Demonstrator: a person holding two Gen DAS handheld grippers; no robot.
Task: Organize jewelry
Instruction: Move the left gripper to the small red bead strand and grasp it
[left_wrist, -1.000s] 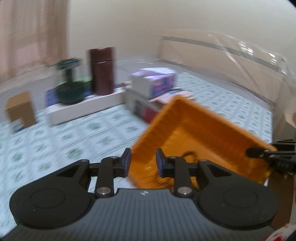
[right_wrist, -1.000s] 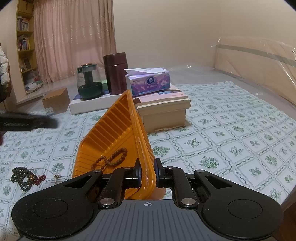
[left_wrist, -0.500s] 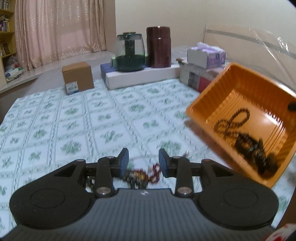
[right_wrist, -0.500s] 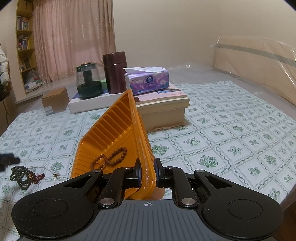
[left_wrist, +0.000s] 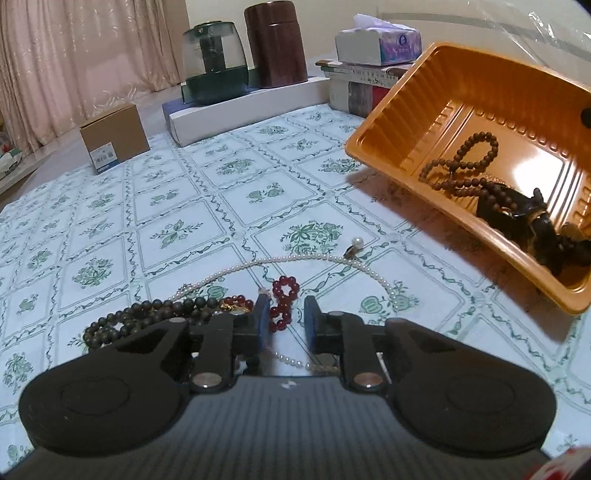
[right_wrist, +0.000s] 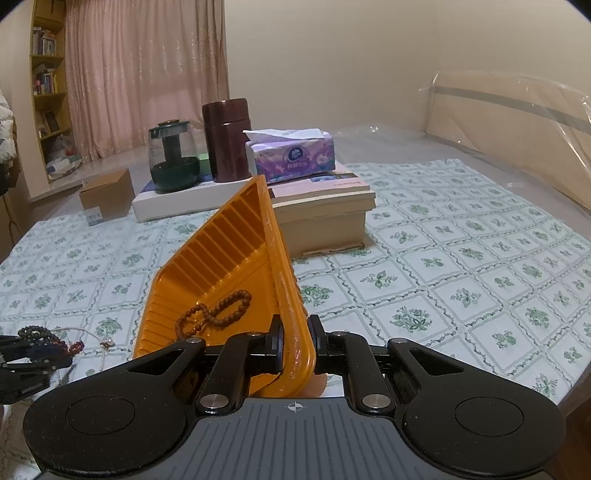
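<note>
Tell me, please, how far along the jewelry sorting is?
Partly done: brown beads and dark pieces already lie in the orange tray, which the right gripper holds tilted. The left gripper is closing around the red beads. The pearl necklace and dark beads remain.

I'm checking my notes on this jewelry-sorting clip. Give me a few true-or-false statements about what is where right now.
1. The right gripper is shut on the wall of the orange tray. True.
2. The tray lies flat on the tablecloth. False: it is held tilted.
3. A brown bead string lies inside the tray. True.
4. The pearl necklace is already in the tray. False: it lies on the cloth.
5. Red beads sit between the jaws of the left gripper. True.
6. The tissue box rests on the white board. False: it rests on stacked books.
</note>
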